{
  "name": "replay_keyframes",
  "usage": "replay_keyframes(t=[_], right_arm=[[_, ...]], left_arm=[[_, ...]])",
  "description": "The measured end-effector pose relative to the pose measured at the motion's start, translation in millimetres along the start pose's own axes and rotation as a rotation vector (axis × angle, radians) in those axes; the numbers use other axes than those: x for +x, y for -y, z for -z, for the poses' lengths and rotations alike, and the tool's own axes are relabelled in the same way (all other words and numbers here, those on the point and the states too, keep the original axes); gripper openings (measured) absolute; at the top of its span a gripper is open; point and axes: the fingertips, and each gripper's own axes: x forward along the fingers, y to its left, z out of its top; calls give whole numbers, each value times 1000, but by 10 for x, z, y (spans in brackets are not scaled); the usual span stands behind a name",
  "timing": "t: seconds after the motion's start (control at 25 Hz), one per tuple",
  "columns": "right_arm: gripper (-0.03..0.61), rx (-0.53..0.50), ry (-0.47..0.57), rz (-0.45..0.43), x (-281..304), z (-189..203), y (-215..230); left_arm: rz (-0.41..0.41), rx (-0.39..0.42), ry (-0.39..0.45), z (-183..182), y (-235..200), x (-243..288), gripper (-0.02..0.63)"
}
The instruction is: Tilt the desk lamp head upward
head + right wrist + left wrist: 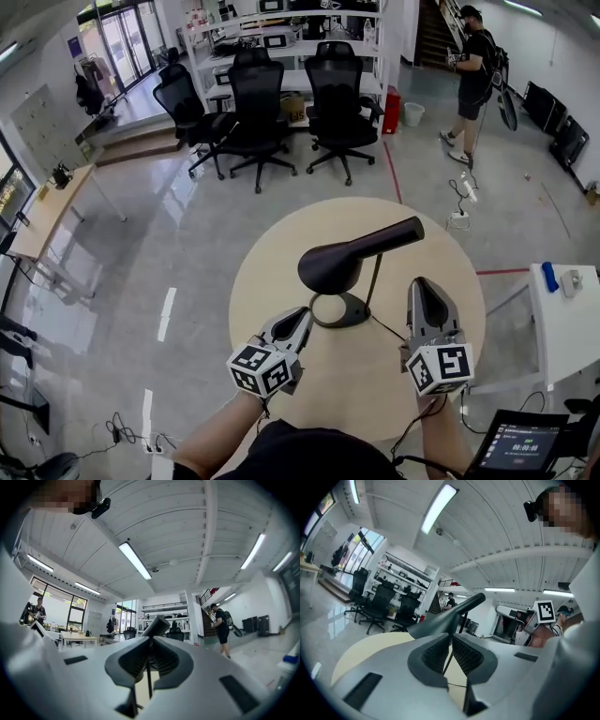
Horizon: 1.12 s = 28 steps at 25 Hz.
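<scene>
Nearest the person, the left tool (302, 319) and right tool (419, 286) sit either side of the lamp (375, 246), jaws together, empty. The lamp stands mid-table (272, 375). It looks light and tippy, so steady its base (342, 309) and lift the stiff shade (328, 269).

The lamp head (349, 258) covers part of its base (345, 311); the screen (518, 448) (near right) runs off the head view's bottom edge, its small print unreadable.

Desk lamp (352, 267) on round table (272, 272); office chairs (258, 103) behind.
</scene>
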Motion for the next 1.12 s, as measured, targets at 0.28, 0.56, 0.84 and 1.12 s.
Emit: replay_keyframes(t=[0.28, 0.56, 0.84, 1.12], right_arm=[[42, -52, 31, 56, 279, -340, 94], [130, -102, -3, 73, 534, -390, 164], [158, -152, -22, 112, 666, -356, 231], [158, -161, -14, 111, 651, -389, 310]], left_arm=[[32, -71, 7, -66, -387, 257, 58], [102, -328, -36, 175, -684, 549, 194], [200, -521, -15, 209, -688, 750, 282], [230, -574, -60, 316, -643, 984, 281]])
